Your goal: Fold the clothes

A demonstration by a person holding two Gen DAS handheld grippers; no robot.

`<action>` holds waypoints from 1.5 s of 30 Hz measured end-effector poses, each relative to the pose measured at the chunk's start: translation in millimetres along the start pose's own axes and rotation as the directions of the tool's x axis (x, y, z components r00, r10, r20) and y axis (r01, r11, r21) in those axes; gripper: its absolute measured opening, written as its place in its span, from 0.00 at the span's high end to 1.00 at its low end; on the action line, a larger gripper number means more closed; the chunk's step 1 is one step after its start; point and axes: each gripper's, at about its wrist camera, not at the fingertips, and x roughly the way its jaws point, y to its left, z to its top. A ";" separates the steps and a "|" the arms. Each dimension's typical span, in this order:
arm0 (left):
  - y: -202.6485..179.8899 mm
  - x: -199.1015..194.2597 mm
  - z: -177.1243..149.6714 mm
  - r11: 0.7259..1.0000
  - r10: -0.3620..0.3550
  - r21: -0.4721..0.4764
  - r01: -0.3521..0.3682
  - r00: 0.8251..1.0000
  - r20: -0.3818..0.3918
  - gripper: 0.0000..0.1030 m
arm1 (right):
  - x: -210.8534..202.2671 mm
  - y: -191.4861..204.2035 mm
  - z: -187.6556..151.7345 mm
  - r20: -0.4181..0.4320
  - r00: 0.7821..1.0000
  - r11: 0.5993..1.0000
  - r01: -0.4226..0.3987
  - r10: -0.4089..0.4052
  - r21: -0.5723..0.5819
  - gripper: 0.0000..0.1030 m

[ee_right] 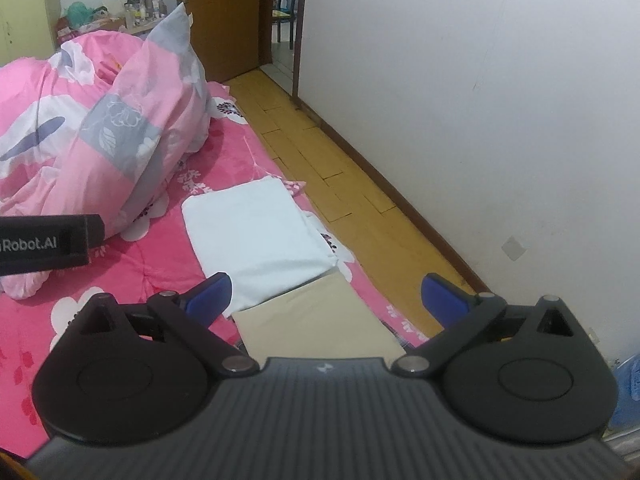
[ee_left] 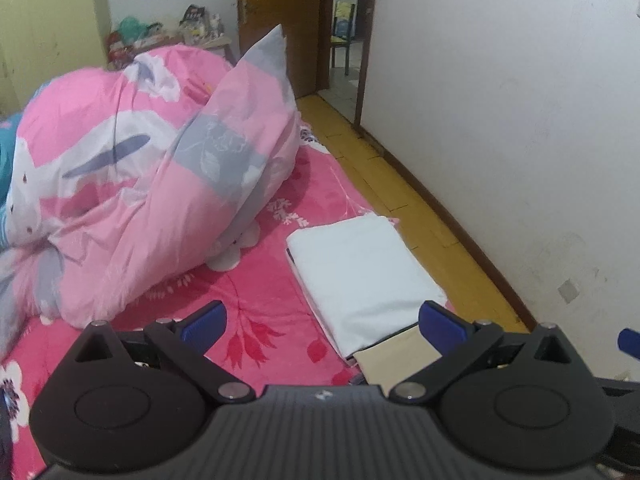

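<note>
A folded white garment lies flat near the right edge of the pink floral bed cover. A folded beige garment lies just nearer, its far end tucked under the white one. My left gripper hovers open above the near end of the pile, nothing between its blue fingers. My right gripper stands wide open over the beige piece, holding nothing. Part of the left tool's black body shows in the right wrist view.
A bunched pink quilt and pillow fill the bed's left and far side. Yellow wooden floor runs along the bed's right edge beside a white wall. An open doorway is at the back.
</note>
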 end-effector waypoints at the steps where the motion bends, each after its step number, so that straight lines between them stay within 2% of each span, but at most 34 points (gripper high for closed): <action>1: 2.0 0.4 -0.1 1.000 0.001 -0.009 -0.001 1.000 -0.002 0.00 | 0.3 1.1 0.2 -0.002 1.000 1.000 0.003 -0.003 -0.006 0.01; 7: 4.7 -0.3 -0.3 1.000 0.011 -0.027 -0.011 1.000 0.004 0.00 | -0.3 10.1 0.5 0.000 1.000 0.998 0.022 -0.022 -0.062 0.01; 13: 2.5 1.1 0.1 0.999 0.016 -0.031 -0.015 1.000 0.002 0.00 | 0.3 9.2 1.9 0.000 1.000 0.999 0.004 -0.004 -0.054 0.01; 21: 7.1 1.3 0.7 0.999 0.020 -0.046 -0.020 1.000 0.005 0.00 | 1.0 10.2 1.8 0.016 1.000 0.998 0.020 -0.019 -0.055 0.01; 45: 12.4 3.7 -0.8 0.998 0.021 -0.060 -0.022 1.000 -0.005 0.00 | 10.0 13.4 5.0 -0.024 1.000 0.999 0.013 -0.014 -0.050 0.01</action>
